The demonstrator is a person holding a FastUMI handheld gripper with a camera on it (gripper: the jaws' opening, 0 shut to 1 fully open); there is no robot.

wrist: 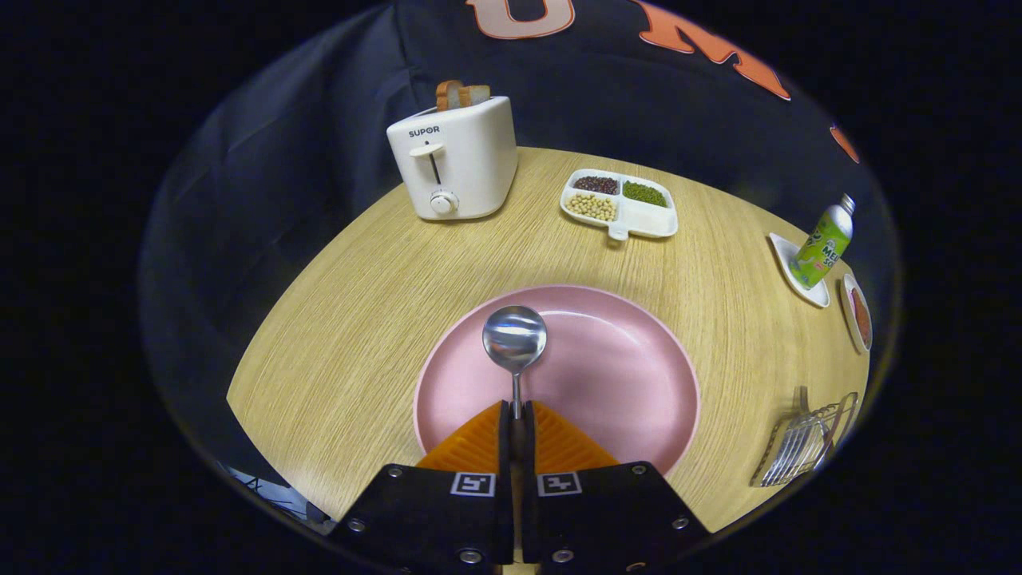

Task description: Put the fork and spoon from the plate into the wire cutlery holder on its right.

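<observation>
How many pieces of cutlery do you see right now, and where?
2. The spoon is clamped by its handle in the hand-held gripper, over the pink plate. The fork sits in the wire cutlery holder, right of the plate.

The spoon [515, 339] is polished metal, mirror-bright, its handle pinched between the ribbed fingers of the gripper [517, 415]. The plate [623, 375] looks smooth and matt — the table [359, 319] pale wood-grain. The wire holder [806, 443] and fork [786, 459] gleam — bare metal.
</observation>
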